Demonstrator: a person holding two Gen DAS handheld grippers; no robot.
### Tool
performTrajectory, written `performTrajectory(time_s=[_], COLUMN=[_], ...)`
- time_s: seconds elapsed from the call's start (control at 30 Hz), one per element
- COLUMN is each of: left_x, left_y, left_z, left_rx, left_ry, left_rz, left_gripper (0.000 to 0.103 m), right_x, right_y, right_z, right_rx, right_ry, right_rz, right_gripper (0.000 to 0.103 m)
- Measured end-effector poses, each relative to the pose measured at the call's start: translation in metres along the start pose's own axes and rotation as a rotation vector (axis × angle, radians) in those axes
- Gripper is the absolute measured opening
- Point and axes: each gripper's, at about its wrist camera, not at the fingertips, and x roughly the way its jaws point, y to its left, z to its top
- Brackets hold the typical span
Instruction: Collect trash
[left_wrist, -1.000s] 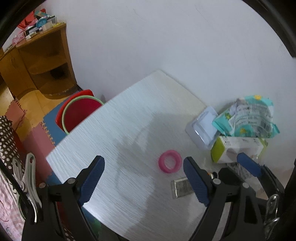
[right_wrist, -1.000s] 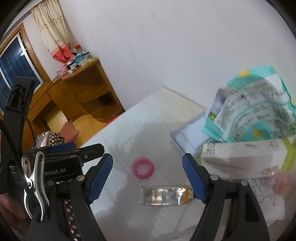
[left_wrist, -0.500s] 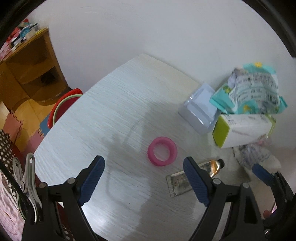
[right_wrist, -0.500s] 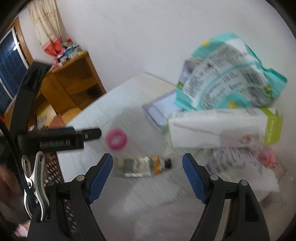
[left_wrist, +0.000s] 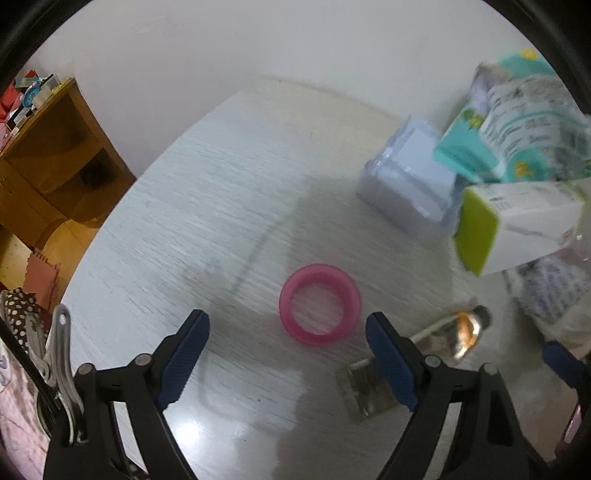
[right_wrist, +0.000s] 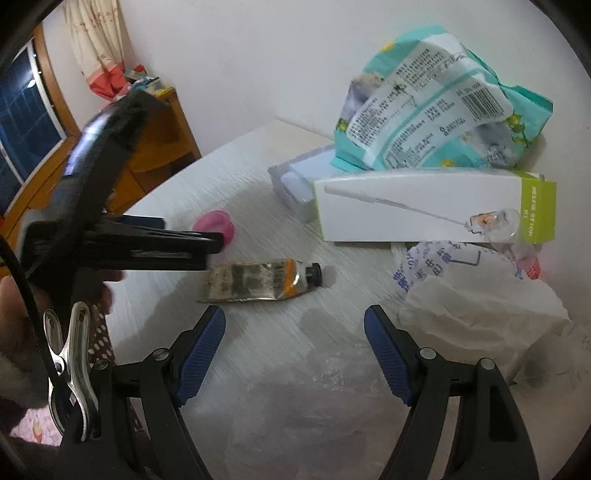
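Basically, the pink ring (left_wrist: 320, 304) is found lying flat on the table (left_wrist: 207, 206) just ahead of the left gripper (left_wrist: 287, 363), its jaws spread but just narrowed with nothing pinched, so it's reached sooner than by the spread, empty right gripper (right_wrist: 294, 352).

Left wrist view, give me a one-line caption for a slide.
Open left tongs hover over a pink ring on the white table, a squeezed tube and piled packaging alongside.
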Motion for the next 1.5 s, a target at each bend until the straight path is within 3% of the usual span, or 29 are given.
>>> performTrajectory(time_s=[0.1,0.17,0.3,0.4,0.5,0.7,0.9,1.07,1.1,1.13,1.17,1.23,1.5], left_x=[0.001,-0.002,-0.012,-0.023,-0.028,-0.041,-0.050,-0.051,-0.051,-0.051,-0.051,-0.052,-0.053], left_y=[-0.001,0.000,0.018,0.038,0.064,0.101,0.113,0.101,0.100,0.095,0.094,0.091,0.076], left_z=[0.000,0.000,-0.005,-0.011,-0.016,-0.026,-0.030,-0.036,-0.034,-0.034,-0.032,-0.027,-0.012], left_rx=[-0.002,-0.010,-0.080,-0.137,-0.209,-0.257,-0.278,-0.244,-0.235,-0.225,-0.216,-0.196,-0.151], left_ry=[-0.033,-0.060,-0.063,-0.074,-0.066,-0.058,-0.063,-0.042,-0.039,-0.039,-0.040,-0.043,-0.050], left_rz=[-0.001,-0.004,-0.087,-0.103,-0.107,-0.065,-0.042,-0.039,-0.038,-0.037,-0.037,-0.041,-0.061], left_gripper=[0.075,0.045,0.043,0.043,0.043,0.044,0.044,0.044,0.044,0.044,0.044,0.044,0.044], right_x=[-0.004,-0.005,-0.002,0.001,0.010,0.038,0.056,0.071,0.075,0.075,0.074,0.068,0.045], right_y=[0.000,0.000,0.006,0.012,0.020,0.023,0.005,0.010,0.011,0.010,0.008,0.004,-0.023], right_z=[-0.002,-0.003,0.003,0.013,0.022,0.032,0.039,0.034,0.030,0.028,0.025,0.024,0.030], right_rx=[0.011,0.002,-0.029,-0.067,-0.137,-0.202,0.000,-0.042,-0.059,-0.059,-0.041,0.002,0.104], right_ry=[0.015,0.016,0.019,0.006,0.007,0.029,0.075,0.077,0.078,0.076,0.056,0.034,0.001], right_rz=[0.002,-0.001,-0.012,-0.007,-0.004,-0.011,0.033,-0.049,-0.057,-0.055,-0.026,-0.022,0.045], right_gripper=[0.079,0.079,0.079,0.079,0.079,0.079,0.079,0.079,0.077,0.066,0.047,0.032,0.026])
